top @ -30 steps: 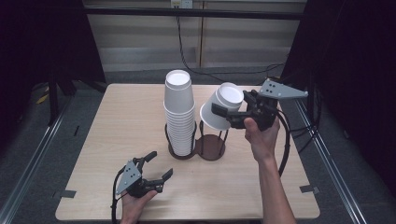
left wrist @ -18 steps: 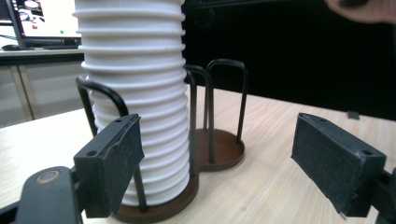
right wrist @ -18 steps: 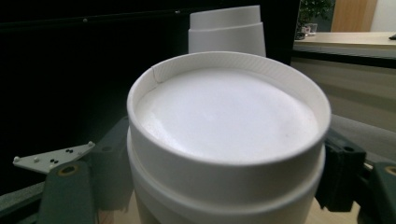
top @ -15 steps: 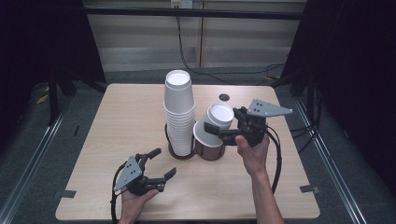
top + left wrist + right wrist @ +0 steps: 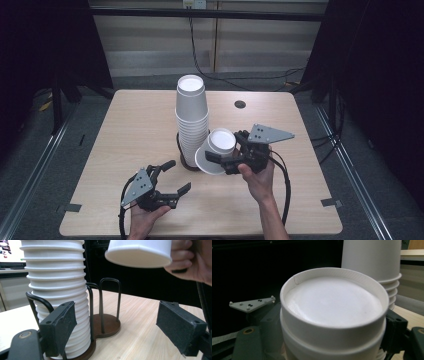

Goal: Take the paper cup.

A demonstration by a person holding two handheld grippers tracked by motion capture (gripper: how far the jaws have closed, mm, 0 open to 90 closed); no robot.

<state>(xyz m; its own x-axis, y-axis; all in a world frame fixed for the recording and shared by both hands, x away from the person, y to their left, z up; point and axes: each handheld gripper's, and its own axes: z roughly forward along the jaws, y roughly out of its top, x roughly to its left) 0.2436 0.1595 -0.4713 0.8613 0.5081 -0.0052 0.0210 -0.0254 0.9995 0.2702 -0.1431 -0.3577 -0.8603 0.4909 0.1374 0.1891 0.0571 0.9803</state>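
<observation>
Seen from above: right gripper (image 5: 223,161) clamped on a small nested stack of white paper cups (image 5: 216,151), held upside down and tilted over the empty side of a brown wire cup holder (image 5: 106,323), just beside the tall cup stack (image 5: 192,120) standing in its other side. Near the table (image 5: 125,125) front edge: left gripper (image 5: 175,177), jaws spread wide, holding nothing.

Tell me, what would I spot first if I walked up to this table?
Probably the tall stack of white paper cups standing upside down in a wire cup holder near the middle of the wooden table. Just right of it, the right gripper holds a few nested cups tilted above the holder's empty side. The left gripper waits near the front edge, jaws wide apart.
</observation>
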